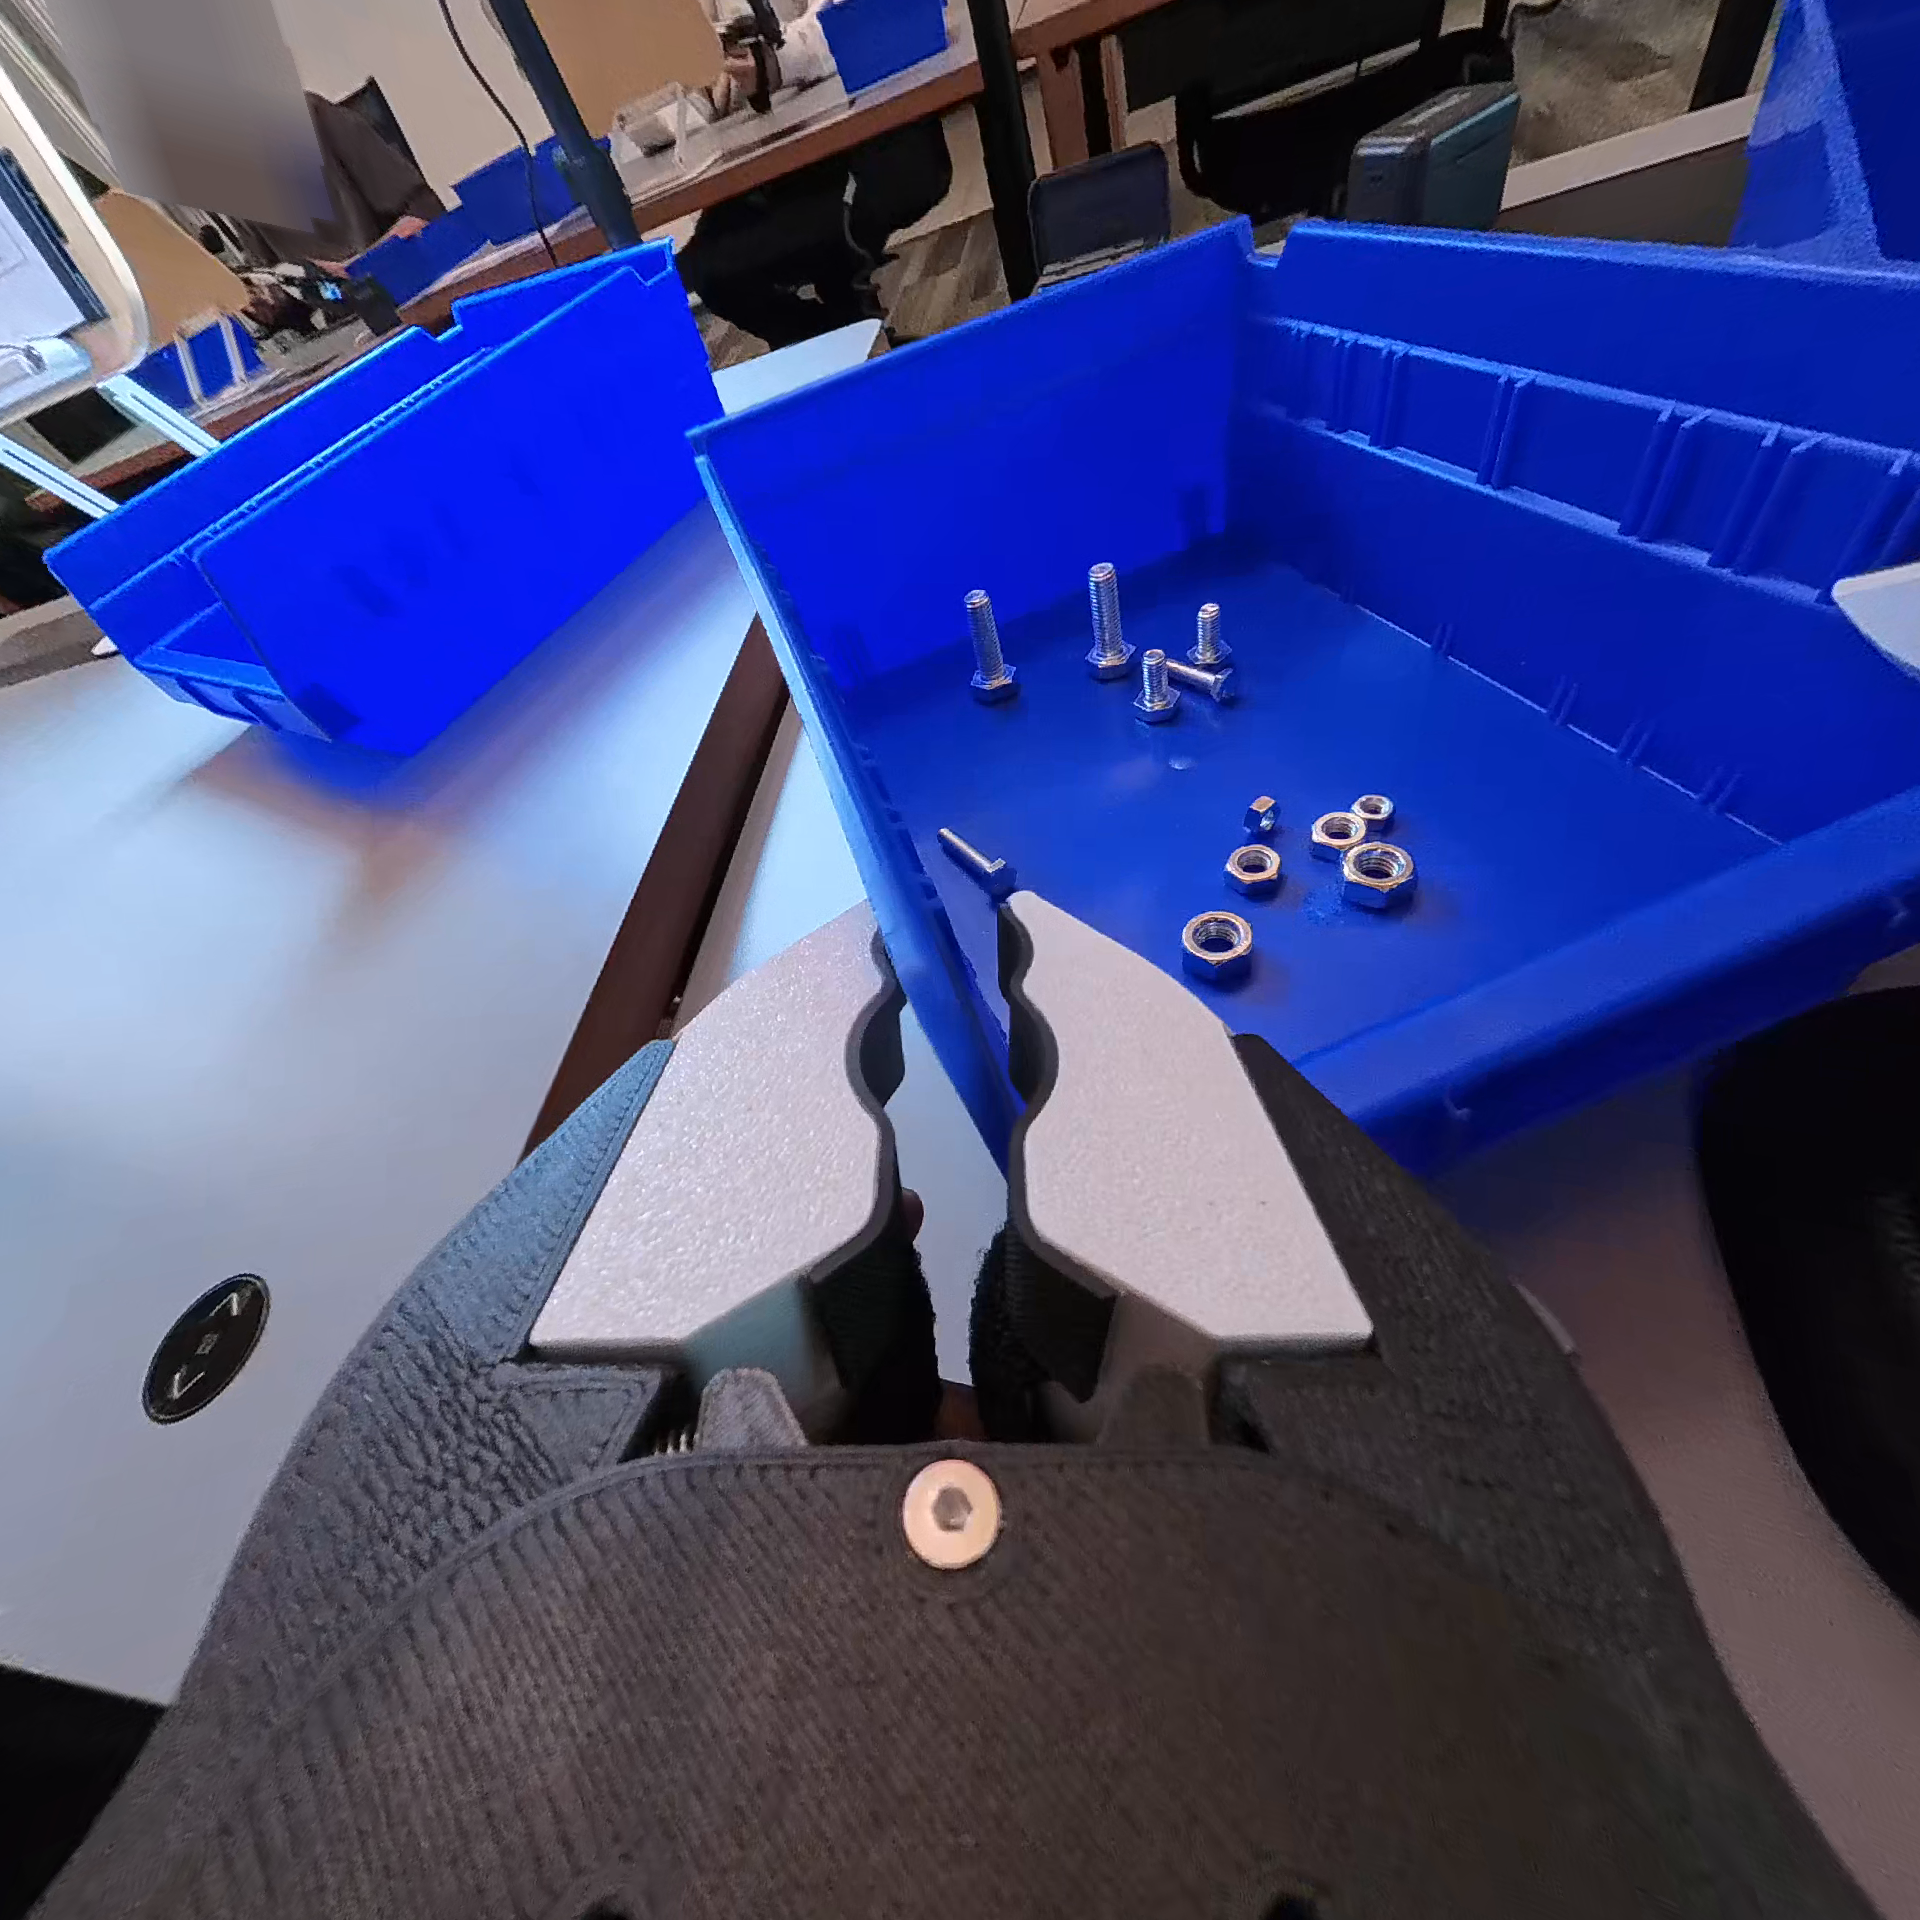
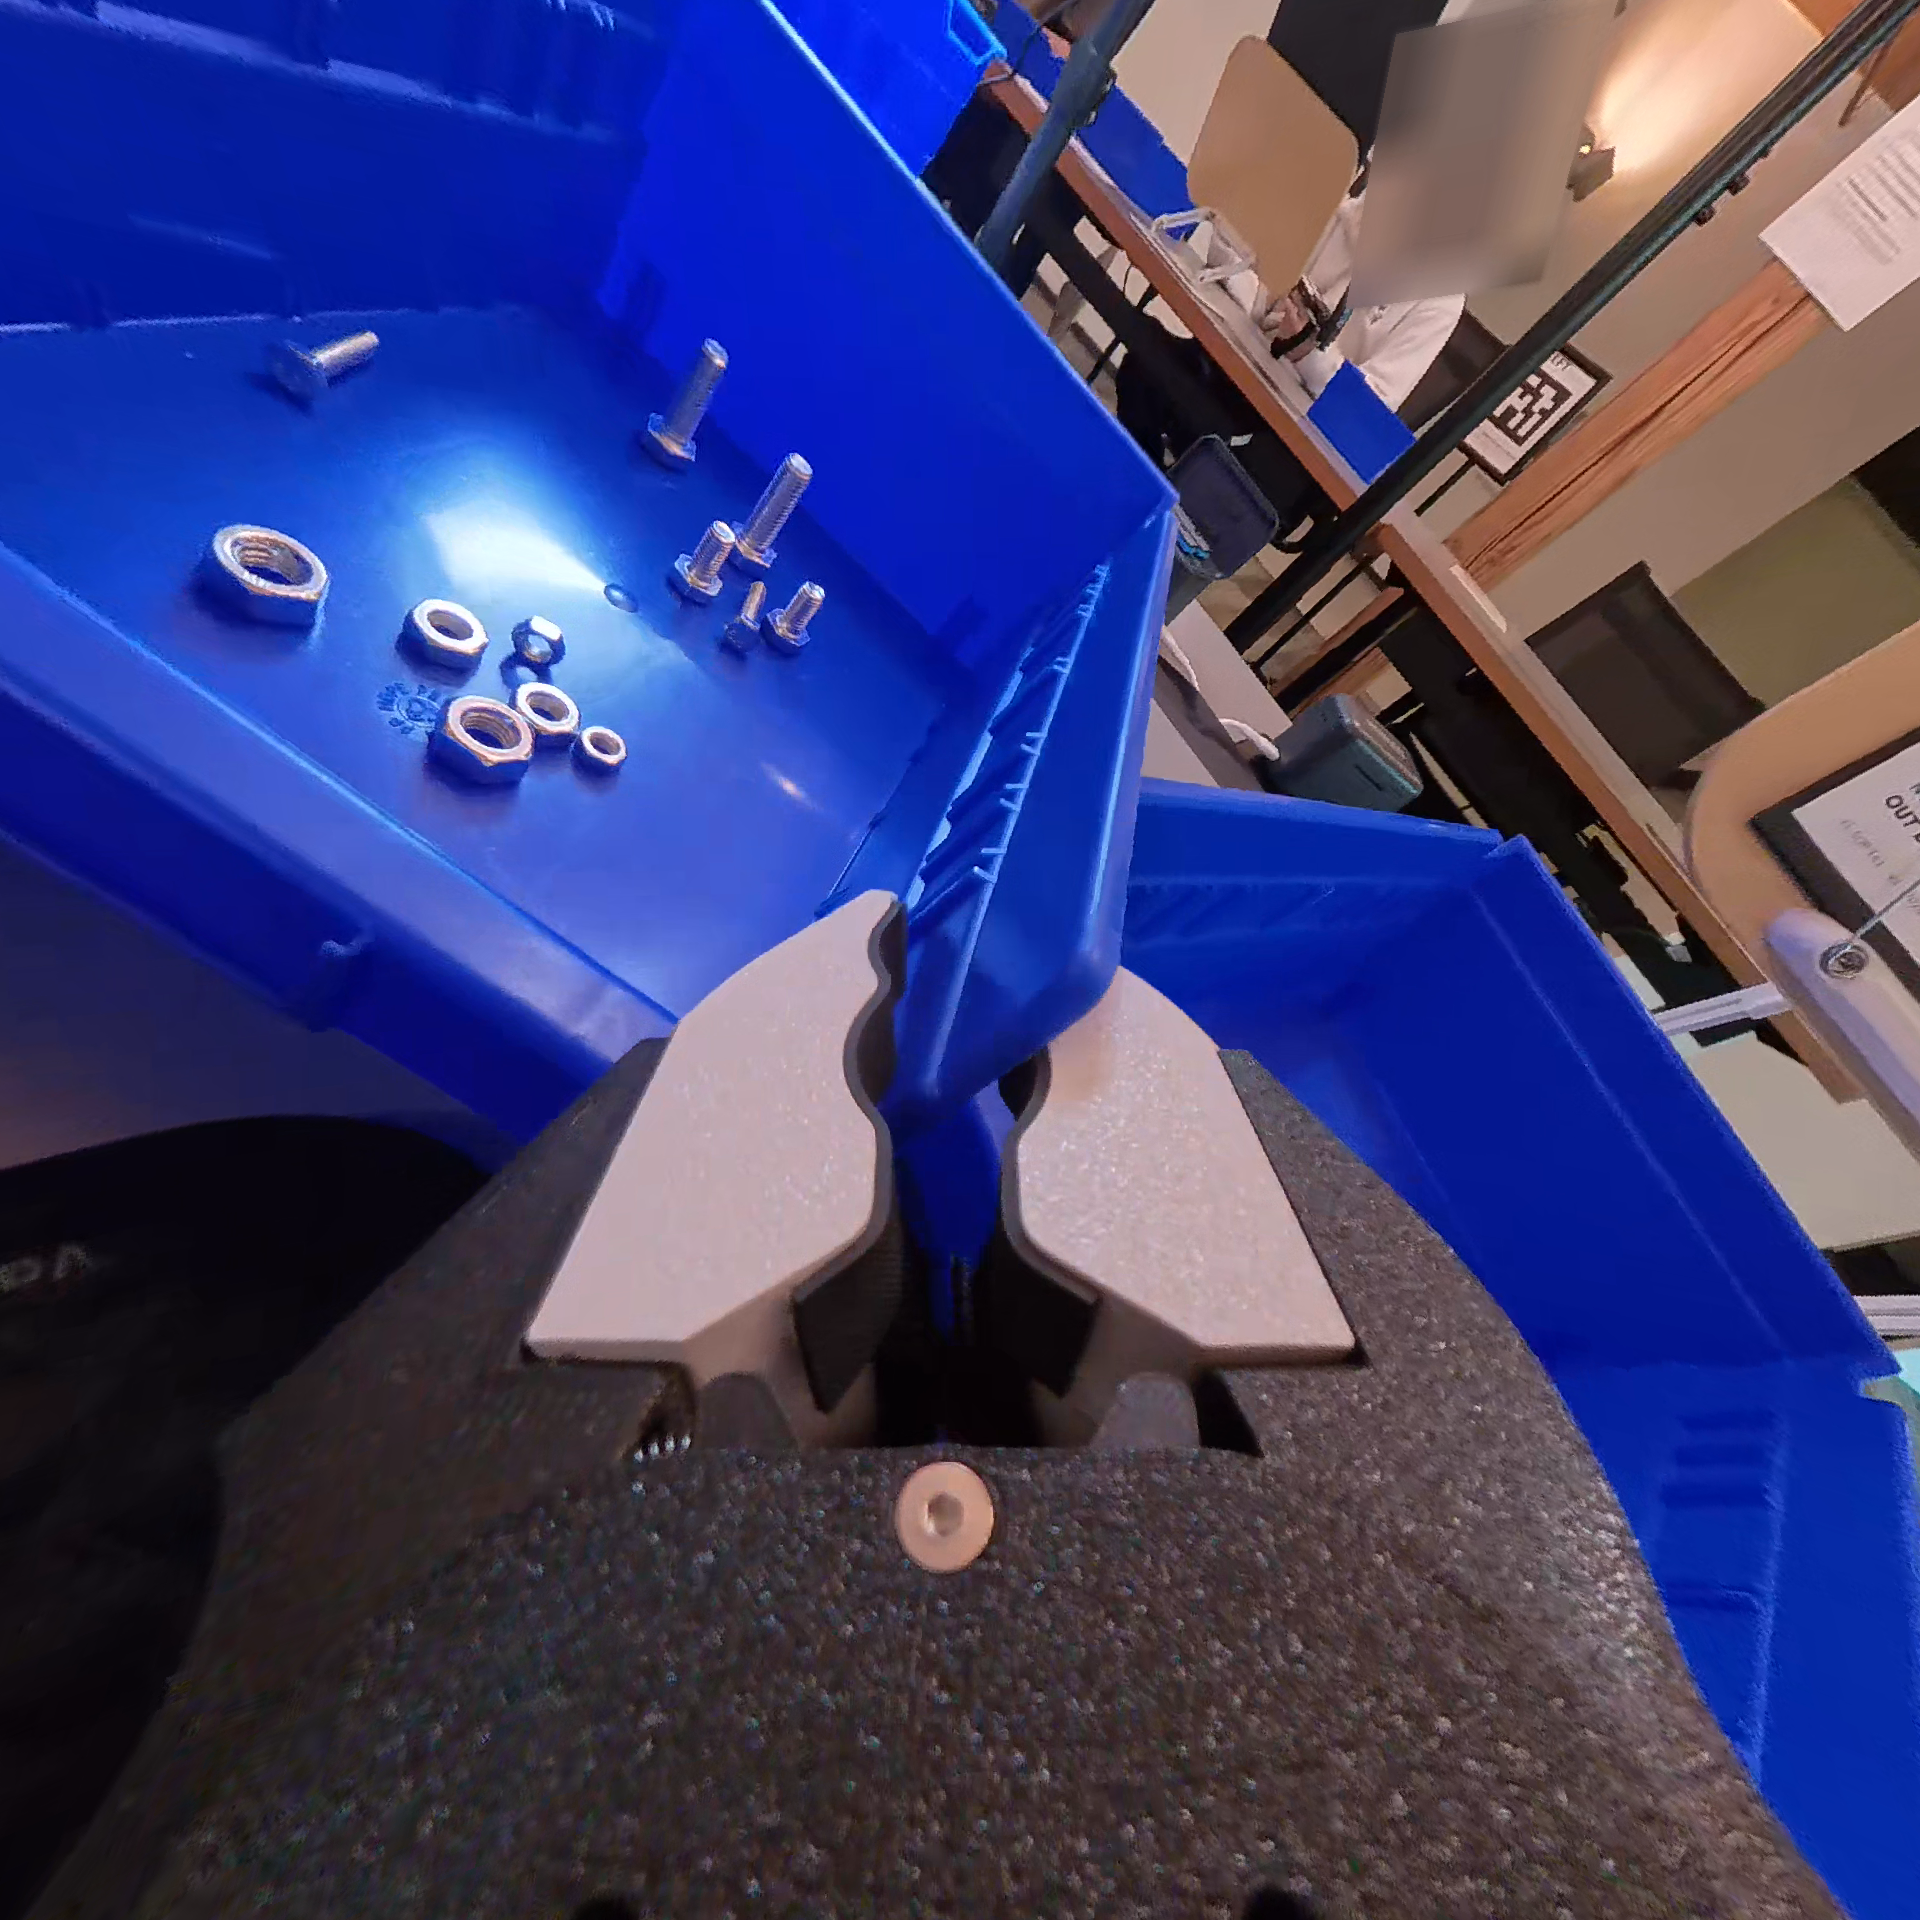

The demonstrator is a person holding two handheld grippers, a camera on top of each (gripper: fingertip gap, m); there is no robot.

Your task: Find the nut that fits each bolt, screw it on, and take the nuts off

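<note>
A blue bin (image 1: pixel 1558 468) holds several silver bolts (image 1: pixel 1107 623), most standing on their heads, one lying by the left wall (image 1: pixel 977 857). Several loose nuts (image 1: pixel 1320 862) of different sizes lie nearer the front. My left gripper (image 1: pixel 945 925) straddles the bin's left wall and is shut on it. My right gripper (image 2: pixel 997 966) is shut on the right wall of the bin (image 2: pixel 831 260); its finger tip shows at the left wrist view's right edge (image 1: pixel 1881 613). The bolts (image 2: pixel 748 520) and nuts (image 2: pixel 488 665) also show there.
A second blue bin (image 1: pixel 416 540) stands on the grey table (image 1: pixel 260 987) to the left, and another blue bin (image 2: pixel 1455 1039) sits right of the held one. A black rounded object (image 1: pixel 1818 1299) lies in front. A dark seam (image 1: pixel 665 935) splits the tables. A person sits at a far table. One gripper's finger ends stand about 20 cm off the other's.
</note>
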